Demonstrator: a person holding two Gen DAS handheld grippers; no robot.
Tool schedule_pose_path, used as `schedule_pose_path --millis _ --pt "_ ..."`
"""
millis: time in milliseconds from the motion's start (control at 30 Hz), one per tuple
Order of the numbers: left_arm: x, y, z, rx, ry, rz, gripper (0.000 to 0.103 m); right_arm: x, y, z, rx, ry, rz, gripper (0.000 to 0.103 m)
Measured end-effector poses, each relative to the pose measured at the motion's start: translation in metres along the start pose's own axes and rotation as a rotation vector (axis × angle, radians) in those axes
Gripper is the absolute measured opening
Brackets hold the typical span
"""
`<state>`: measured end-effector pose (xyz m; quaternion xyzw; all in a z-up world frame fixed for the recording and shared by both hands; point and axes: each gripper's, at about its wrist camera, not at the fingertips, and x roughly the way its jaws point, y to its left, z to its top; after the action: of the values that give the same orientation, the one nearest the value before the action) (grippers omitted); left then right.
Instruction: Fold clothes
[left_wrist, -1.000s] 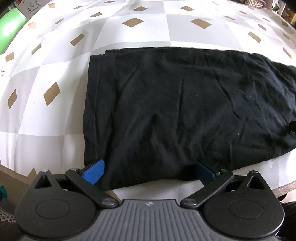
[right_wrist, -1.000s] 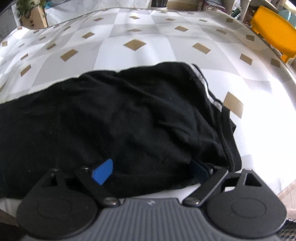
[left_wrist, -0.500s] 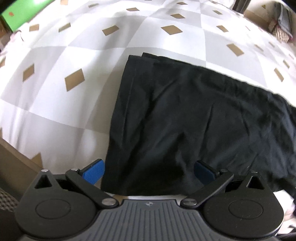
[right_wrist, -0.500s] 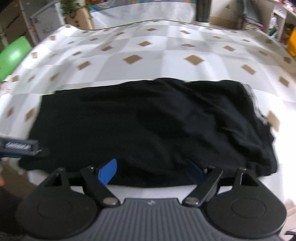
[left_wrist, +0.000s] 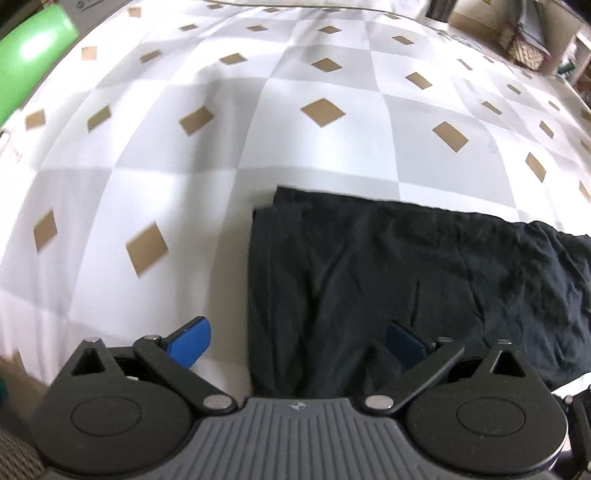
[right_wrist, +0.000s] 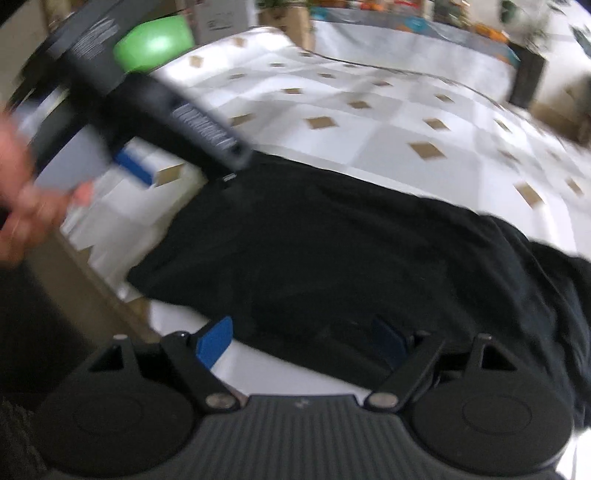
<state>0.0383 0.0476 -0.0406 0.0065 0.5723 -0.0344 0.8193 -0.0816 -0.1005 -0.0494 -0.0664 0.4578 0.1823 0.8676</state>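
Black garment (left_wrist: 424, 280) lies folded flat near the front edge of the checked bedcover (left_wrist: 295, 147), its left end squared off. Left gripper (left_wrist: 295, 341) above that left end, jaws just eased in slightly, wide apart, one blue pad over bare cover, nothing pinched. Right gripper (right_wrist: 306, 339) over the garment's near edge, fingers spread, gripping nothing. Person's hand (right_wrist: 18, 192) blurred at the left

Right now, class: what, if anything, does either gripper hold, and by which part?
Nothing. The left gripper and right gripper stand open over the black garment.
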Motion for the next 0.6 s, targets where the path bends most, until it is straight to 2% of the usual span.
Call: schedule_pose_path --millis 233,400,500,600 --pt "0.008 0.025 0.030 -0.006 0.038 -0.054 0.096 0.014 0.027 0.012 -0.057 0.015 0.090 0.082" --pt "0.018 0.030 0.044 0.049 0.037 -0.057 0.095 0.021 0.052 0.016 -0.119 0.007 0.115 0.081" --pt "0.028 0.030 0.049 0.043 0.059 -0.089 0.087 0.029 0.064 0.022 -0.139 0.007 0.142 0.079" --pt "0.034 0.023 0.052 0.080 0.061 -0.106 0.086 0.037 0.073 0.026 -0.153 0.015 0.142 0.077"
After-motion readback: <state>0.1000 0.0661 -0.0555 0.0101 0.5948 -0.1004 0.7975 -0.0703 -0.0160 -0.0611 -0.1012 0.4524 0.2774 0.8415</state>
